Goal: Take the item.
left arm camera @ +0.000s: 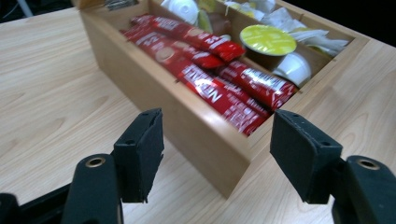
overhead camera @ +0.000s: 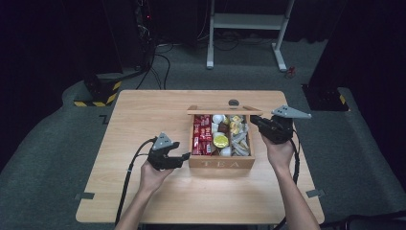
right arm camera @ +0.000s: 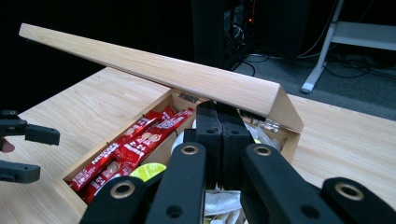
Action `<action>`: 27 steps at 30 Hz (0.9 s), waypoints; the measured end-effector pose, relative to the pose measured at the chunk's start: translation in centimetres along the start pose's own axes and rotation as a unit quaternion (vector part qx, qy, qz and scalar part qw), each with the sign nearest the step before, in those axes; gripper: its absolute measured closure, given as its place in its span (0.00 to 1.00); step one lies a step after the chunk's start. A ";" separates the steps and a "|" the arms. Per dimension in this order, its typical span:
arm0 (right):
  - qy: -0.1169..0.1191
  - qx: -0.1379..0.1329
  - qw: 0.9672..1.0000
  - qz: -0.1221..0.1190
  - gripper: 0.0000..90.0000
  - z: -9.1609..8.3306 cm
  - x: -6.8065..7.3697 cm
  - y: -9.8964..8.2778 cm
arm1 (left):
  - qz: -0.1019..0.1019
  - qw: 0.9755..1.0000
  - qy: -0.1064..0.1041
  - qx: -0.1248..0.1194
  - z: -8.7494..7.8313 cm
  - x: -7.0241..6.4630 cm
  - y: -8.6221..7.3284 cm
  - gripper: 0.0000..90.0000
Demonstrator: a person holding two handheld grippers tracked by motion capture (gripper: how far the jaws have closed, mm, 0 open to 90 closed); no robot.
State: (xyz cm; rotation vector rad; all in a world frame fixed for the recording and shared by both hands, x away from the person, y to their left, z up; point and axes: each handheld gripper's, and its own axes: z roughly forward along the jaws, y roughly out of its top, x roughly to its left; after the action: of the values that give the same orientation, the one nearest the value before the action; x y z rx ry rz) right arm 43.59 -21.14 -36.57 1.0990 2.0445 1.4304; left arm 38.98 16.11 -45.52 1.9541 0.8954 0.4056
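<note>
At the centre of the high view sits the wooden tea box (overhead camera: 221, 163), its lid (right arm camera: 154, 70) raised at the far edge. You seem to be opening it: your right gripper (right arm camera: 217, 128), fingers pressed together, props the lid from below. Next, probably tip it fully back. Inside lie red sachets (left arm camera: 219, 88), pods and a yellow-lidded cup (left arm camera: 267, 39). Your left gripper (left arm camera: 217, 149), fingers apart, waits empty at the box's near corner on the bench (overhead camera: 143, 110).

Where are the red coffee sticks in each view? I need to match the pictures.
High view: red coffee sticks fill the tea box's left compartment, centre table.
Left gripper view: sticks run along the near box wall, above the open jaws.
Right gripper view: sticks lie left of the closed jaws, under the raised lid.
Shared landmark: yellow-topped cup.
</note>
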 end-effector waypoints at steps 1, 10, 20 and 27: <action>0.001 0.000 1.000 0.002 0.99 0.0 0.0 0.1 | 0.001 1.000 0.001 -0.004 0.1 -0.1 0.1 0.39; 0.001 0.001 1.000 0.005 1.00 0.2 -0.2 0.6 | 0.010 1.000 -0.015 -0.001 1.6 -1.2 1.7 0.38; -0.001 0.000 1.000 0.004 1.00 0.3 -0.4 1.0 | 0.020 0.999 -0.031 0.001 3.5 -2.4 3.1 0.36; -0.003 0.001 1.000 0.002 1.00 0.4 -0.4 1.3 | 0.017 0.999 -0.041 -0.006 4.8 -3.1 3.6 0.36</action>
State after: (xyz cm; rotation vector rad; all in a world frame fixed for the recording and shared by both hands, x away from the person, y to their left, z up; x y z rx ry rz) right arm 44.60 -21.06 -35.59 1.1059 2.0408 1.4263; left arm 41.25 9.78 -44.70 1.9627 0.8076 0.3464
